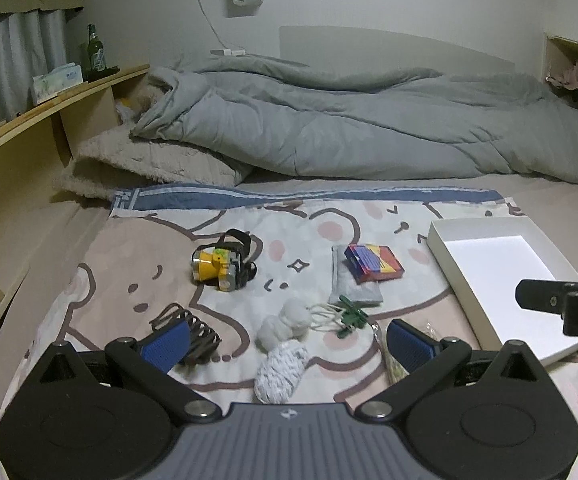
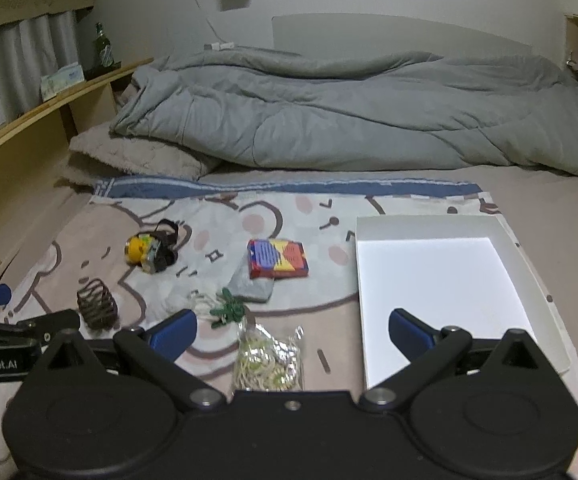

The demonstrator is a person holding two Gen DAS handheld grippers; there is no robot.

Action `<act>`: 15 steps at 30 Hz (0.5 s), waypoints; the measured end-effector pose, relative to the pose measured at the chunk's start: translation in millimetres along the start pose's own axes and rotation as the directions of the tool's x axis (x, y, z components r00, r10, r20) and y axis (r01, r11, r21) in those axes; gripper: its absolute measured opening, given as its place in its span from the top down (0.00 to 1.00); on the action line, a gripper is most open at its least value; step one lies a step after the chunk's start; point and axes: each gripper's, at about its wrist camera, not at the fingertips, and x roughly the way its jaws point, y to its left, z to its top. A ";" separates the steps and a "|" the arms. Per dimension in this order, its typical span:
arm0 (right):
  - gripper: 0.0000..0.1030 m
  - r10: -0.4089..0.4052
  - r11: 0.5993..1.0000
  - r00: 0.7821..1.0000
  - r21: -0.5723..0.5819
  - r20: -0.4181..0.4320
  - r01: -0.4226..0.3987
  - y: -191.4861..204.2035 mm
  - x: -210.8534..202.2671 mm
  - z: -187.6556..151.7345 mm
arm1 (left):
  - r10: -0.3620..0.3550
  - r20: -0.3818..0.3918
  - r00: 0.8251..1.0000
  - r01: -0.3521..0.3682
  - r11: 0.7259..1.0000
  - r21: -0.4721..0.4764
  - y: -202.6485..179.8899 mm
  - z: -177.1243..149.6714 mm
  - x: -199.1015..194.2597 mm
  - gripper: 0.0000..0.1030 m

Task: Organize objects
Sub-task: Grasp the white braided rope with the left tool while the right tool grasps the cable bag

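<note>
Loose objects lie on a cartoon-print sheet (image 1: 137, 248) on a bed. A yellow headlamp (image 1: 221, 266), a red and blue box (image 1: 373, 263) on a grey pouch (image 1: 355, 296), a dark coiled spring (image 1: 193, 330), a green clip with white cord (image 1: 349, 316), white fluffy balls (image 1: 285, 322) and a white yarn bundle (image 1: 283, 370). A clear bag of bands (image 2: 269, 356) lies between my right fingers. A white box lid (image 2: 441, 280) is at the right. My left gripper (image 1: 289, 342) is open above the yarn. My right gripper (image 2: 293, 330) is open above the bag.
A rumpled grey duvet (image 1: 349, 128) and a beige pillow (image 1: 141, 164) fill the back of the bed. A wooden headboard shelf (image 1: 49, 108) at the left holds a tissue box (image 1: 57, 82) and a green bottle (image 1: 95, 50).
</note>
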 end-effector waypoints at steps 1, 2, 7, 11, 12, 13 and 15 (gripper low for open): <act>0.00 0.001 1.000 1.000 0.006 0.007 -0.001 0.2 1.7 1.8 | 0.000 0.001 1.000 0.000 1.000 -0.003 1.8 1.7 2.3 0.00; 0.00 0.003 1.000 1.000 0.010 0.013 -0.003 0.3 3.2 3.5 | -0.002 0.001 1.000 0.002 1.000 -0.003 2.7 3.2 4.5 0.00; 0.00 -0.012 0.999 0.999 0.038 0.047 0.010 -0.4 12.2 12.1 | -0.016 0.001 1.000 0.016 1.000 0.017 3.9 6.0 14.9 0.00; 0.00 -0.036 0.998 0.997 0.056 0.064 0.033 -1.3 27.2 16.9 | -0.013 0.002 1.000 0.012 0.999 0.047 3.3 6.6 26.6 0.00; 0.00 -0.033 0.998 0.997 0.060 0.064 0.029 -2.6 31.6 16.7 | -0.007 0.000 1.000 0.007 0.999 0.049 3.7 6.5 30.1 0.00; 0.00 -0.029 0.998 0.998 0.062 0.061 0.025 -3.0 36.7 16.3 | -0.003 -0.003 1.000 0.003 0.999 0.044 5.1 6.6 33.8 0.00; 0.00 -0.010 0.998 0.999 0.069 0.043 0.007 -4.5 48.9 14.8 | -0.010 -0.019 1.000 0.010 1.000 0.028 8.5 6.3 43.1 0.00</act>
